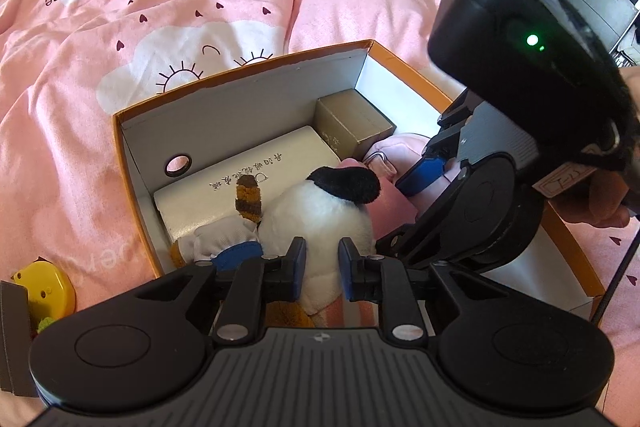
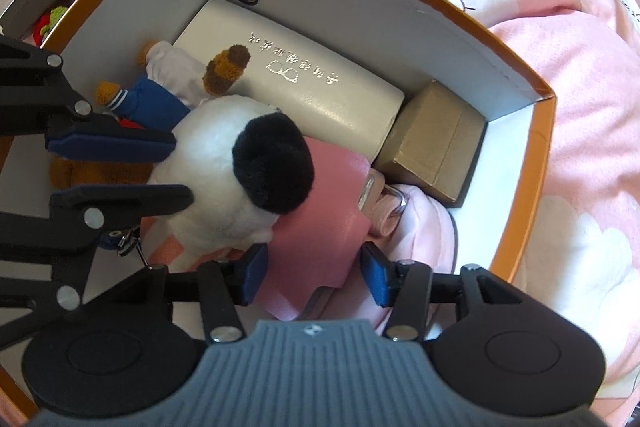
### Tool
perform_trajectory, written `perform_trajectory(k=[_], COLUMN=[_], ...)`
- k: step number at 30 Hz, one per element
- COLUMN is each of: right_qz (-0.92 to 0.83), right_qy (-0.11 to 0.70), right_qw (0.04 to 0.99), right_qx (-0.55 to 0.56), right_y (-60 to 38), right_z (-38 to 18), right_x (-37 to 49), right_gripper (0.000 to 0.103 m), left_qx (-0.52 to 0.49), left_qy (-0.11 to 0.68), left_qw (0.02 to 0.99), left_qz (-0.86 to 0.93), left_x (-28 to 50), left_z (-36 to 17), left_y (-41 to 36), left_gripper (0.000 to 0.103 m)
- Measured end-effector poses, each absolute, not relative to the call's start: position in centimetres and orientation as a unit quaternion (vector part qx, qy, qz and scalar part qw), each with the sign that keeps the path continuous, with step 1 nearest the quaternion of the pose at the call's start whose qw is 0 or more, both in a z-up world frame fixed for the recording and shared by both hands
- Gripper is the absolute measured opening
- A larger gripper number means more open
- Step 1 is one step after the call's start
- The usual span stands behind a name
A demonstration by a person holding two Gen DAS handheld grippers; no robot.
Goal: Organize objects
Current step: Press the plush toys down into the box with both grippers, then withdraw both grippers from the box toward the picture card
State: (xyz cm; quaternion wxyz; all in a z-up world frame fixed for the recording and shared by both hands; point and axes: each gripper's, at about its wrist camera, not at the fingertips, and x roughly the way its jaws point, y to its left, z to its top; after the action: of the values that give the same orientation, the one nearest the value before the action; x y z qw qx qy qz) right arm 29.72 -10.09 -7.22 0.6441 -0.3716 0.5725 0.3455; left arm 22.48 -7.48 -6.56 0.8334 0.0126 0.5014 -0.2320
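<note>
Pink "Papercrane" duvet (image 1: 120,27), left tool (image 1: 322,259) pinching plush (image 1: 320,211), right tool (image 2: 316,277) wide.

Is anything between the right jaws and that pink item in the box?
Nothing visible. The pink item already lies between the right gripper jaws, which stand apart around it. The white plush overlaps its far end, toward the left gripper.

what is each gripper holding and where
left gripper pinches the plush toy by its white body; right gripper open around the pink pouch, not gripping
</note>
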Motion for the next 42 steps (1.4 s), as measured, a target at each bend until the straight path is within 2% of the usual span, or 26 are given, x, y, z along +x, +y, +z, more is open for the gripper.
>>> perform_trajectory(k=[3,5,7,10,11,14,15,19,23,25,29,35,38,40,42], right_qz=[0.351,0.356,0.355,0.354,0.355,0.359,0.361,0.351,0.338,0.34,0.339,0.354,0.361,0.361,0.362], right_qy=[0.567,0.554,0.548,0.547,0.549,0.555,0.555,0.554,0.551,0.548,0.531,0.48,0.445,0.417,0.386], right_qw=[0.648,0.66,0.68,0.707,0.713,0.721,0.723,0.726,0.732,0.736,0.75,0.779,0.796,0.811,0.826], right_qx=[-0.368,-0.361,-0.332,-0.275,-0.255,-0.206,-0.197,-0.208,-0.218,-0.206,-0.203,-0.197,-0.192,-0.195,-0.195], right_y=[-10.4,-11.0,-11.9,-13.3,-13.7,-14.9,-14.7,-14.9,-14.5,-14.4,-14.7,-14.7,-14.7,-14.5,-14.6], right_z=[-7.1,-6.3,-5.2,-3.5,-3.1,-2.0,-1.6,-1.1,-1.9,-1.9,-1.6,-0.2,1.0,1.6,2.4], right_x=[29.6,29.4,29.6,29.9,30.0,29.9,29.7,28.9,28.9,28.8,27.6,24.1,21.7,20.2,18.4], right_gripper=[0.05,0.041,0.026,0.015,0.014,0.007,0.0,0.0,0.0,0.004,0.006,0.01,0.018,0.028,0.031], left_qx=[0.006,0.001,-0.005,-0.023,-0.029,-0.046,-0.059,-0.106,-0.102,-0.098,-0.078,-0.052,-0.05,-0.056,-0.063], left_qy=[0.503,0.506,0.508,0.513,0.514,0.517,0.518,0.527,0.526,0.523,0.509,0.449,0.425,0.412,0.405], left_qw=[0.833,0.832,0.83,0.827,0.825,0.821,0.819,0.805,0.808,0.812,0.826,0.866,0.883,0.892,0.895], left_qz=[-0.229,-0.229,-0.23,-0.23,-0.232,-0.237,-0.241,-0.249,-0.243,-0.239,-0.229,-0.213,-0.191,-0.179,-0.175], left_x=[22.5,22.5,22.6,22.8,22.8,22.9,23.1,23.9,24.2,24.0,22.9,18.7,16.8,15.5,14.4], left_z=[-6.6,-6.6,-6.7,-6.8,-6.8,-6.9,-7.0,-7.7,-7.6,-7.3,-6.2,-2.8,-1.3,-0.5,0.2], left_y=[-7.5,-7.4,-7.2,-6.8,-6.7,-6.6,-6.5,-6.9,-7.3,-6.9,-6.4,-6.2,-5.6,-4.8,-4.0], left_gripper=[0.024,0.024,0.024,0.024,0.02,0.018,0.018,0.017,0.017,0.017,0.022,0.026,0.028,0.028,0.028])
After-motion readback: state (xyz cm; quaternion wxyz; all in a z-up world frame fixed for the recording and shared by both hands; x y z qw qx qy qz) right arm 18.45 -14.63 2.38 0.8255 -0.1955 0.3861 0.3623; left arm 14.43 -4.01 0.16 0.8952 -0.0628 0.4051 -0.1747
